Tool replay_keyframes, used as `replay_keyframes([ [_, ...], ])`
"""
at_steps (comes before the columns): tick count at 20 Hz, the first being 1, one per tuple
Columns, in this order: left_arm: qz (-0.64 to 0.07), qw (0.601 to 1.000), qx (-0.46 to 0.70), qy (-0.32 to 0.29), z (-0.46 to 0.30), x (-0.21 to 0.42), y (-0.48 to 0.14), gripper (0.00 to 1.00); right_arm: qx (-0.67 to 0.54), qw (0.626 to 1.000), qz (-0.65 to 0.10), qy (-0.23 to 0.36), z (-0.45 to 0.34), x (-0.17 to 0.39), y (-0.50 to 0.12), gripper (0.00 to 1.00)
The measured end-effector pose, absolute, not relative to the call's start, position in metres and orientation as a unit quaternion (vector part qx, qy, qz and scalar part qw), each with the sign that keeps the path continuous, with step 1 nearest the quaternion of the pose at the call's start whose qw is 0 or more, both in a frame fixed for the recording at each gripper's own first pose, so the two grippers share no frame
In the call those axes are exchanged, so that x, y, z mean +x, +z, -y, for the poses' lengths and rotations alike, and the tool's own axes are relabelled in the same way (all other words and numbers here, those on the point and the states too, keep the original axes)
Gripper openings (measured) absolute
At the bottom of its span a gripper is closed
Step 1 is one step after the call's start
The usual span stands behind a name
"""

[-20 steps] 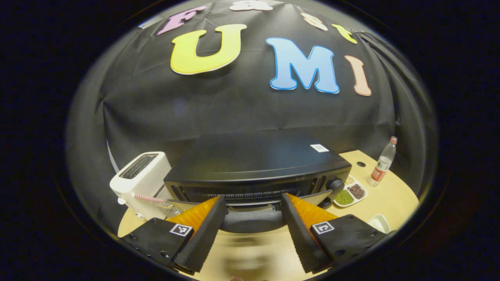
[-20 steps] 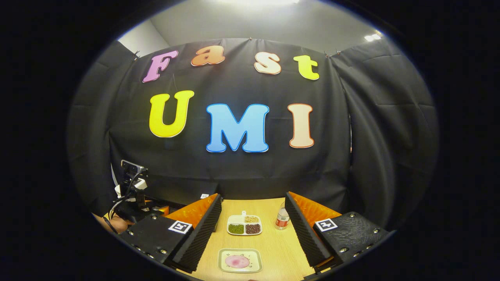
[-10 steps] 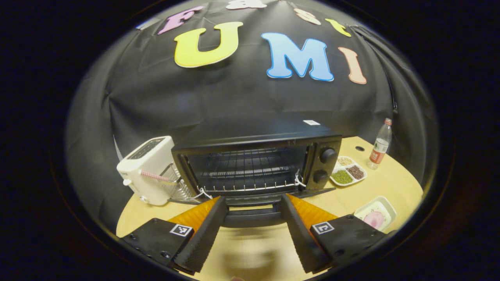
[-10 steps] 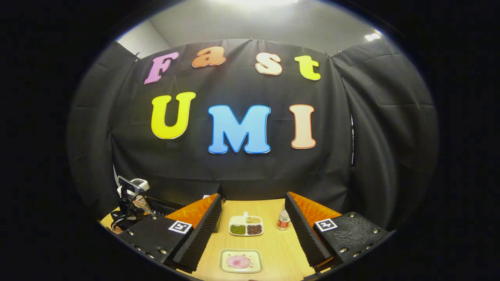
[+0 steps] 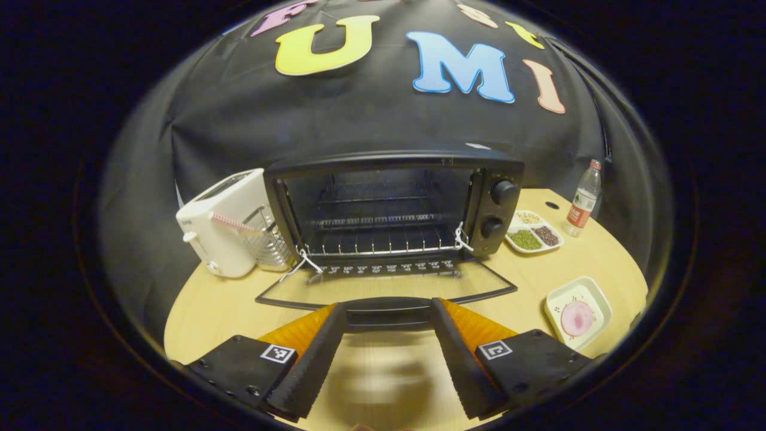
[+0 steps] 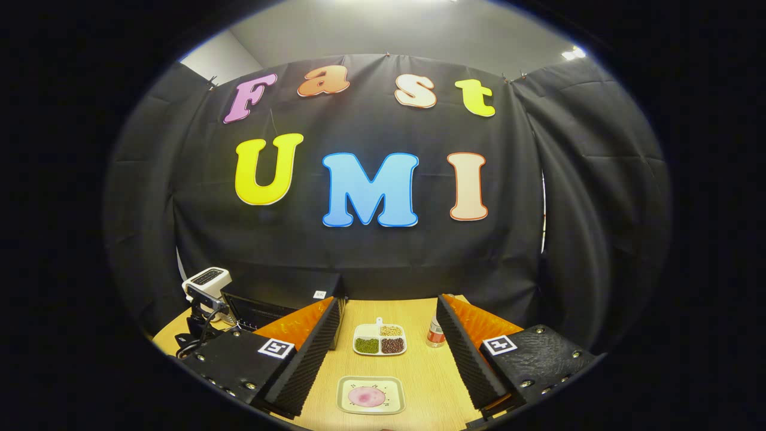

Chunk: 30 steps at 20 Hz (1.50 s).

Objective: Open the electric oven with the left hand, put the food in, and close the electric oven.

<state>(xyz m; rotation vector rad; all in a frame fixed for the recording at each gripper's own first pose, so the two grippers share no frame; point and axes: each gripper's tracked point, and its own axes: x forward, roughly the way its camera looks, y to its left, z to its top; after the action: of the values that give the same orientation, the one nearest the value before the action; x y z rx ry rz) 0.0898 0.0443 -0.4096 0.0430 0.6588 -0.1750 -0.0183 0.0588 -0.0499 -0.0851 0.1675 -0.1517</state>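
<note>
The black electric oven (image 5: 389, 160) stands at the back of the wooden table with its glass door (image 5: 383, 286) folded down flat toward me and the wire rack inside bare. My left gripper (image 5: 388, 305) is open, and the door's handle (image 5: 389, 322) lies across between its fingertips. The pink food sits in a white dish (image 5: 559, 297) to the right of the door. In the right gripper view that dish (image 6: 344, 386) lies on the table just below my open right gripper (image 6: 389, 302), which holds nothing. The oven (image 6: 281, 286) shows there at far left.
A white toaster (image 5: 224, 221) and a small wire basket (image 5: 269, 245) stand left of the oven. A sectioned tray of beans (image 5: 532, 230) and a plastic bottle (image 5: 583, 197) sit to its right, also seen ahead of the right gripper as tray (image 6: 379, 339) and bottle (image 6: 435, 335).
The oven door has swung from nearly shut down to flat open as my left gripper moved down and back with the handle. The right gripper has barely moved.
</note>
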Motion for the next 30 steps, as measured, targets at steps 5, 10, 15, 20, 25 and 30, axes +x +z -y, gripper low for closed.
replay_keyframes([
  [5, -0.314, 0.947, -0.001, -0.062, -0.056, 0.095, -0.394, 0.97, -0.031, 0.987, -0.138, -0.071, -0.048, -0.016, -0.091, 0.99],
  [10, -0.189, 0.979, -0.018, -0.079, -0.05, 0.106, -0.263, 0.97, 0.032, 0.948, -0.312, -0.048, -0.02, -0.008, -0.189, 0.99],
  [15, -0.088, 0.991, -0.052, -0.088, -0.048, 0.088, -0.148, 0.95, 0.063, 0.896, -0.437, -0.045, 0.009, -0.01, -0.263, 0.99],
  [20, -0.033, 0.992, -0.078, -0.092, -0.05, 0.057, -0.073, 0.98, 0.065, 0.847, -0.524, -0.06, 0.026, -0.01, -0.314, 0.99],
  [25, -0.011, 0.994, -0.061, -0.09, -0.059, 0.031, -0.059, 0.92, 0.057, 0.811, -0.577, -0.075, 0.032, 0.004, -0.357, 0.99],
  [30, -0.05, 0.994, -0.072, -0.063, -0.084, 0.017, -0.091, 0.99, 0.017, 0.784, -0.615, -0.079, 0.035, 0.013, -0.389, 0.99],
])
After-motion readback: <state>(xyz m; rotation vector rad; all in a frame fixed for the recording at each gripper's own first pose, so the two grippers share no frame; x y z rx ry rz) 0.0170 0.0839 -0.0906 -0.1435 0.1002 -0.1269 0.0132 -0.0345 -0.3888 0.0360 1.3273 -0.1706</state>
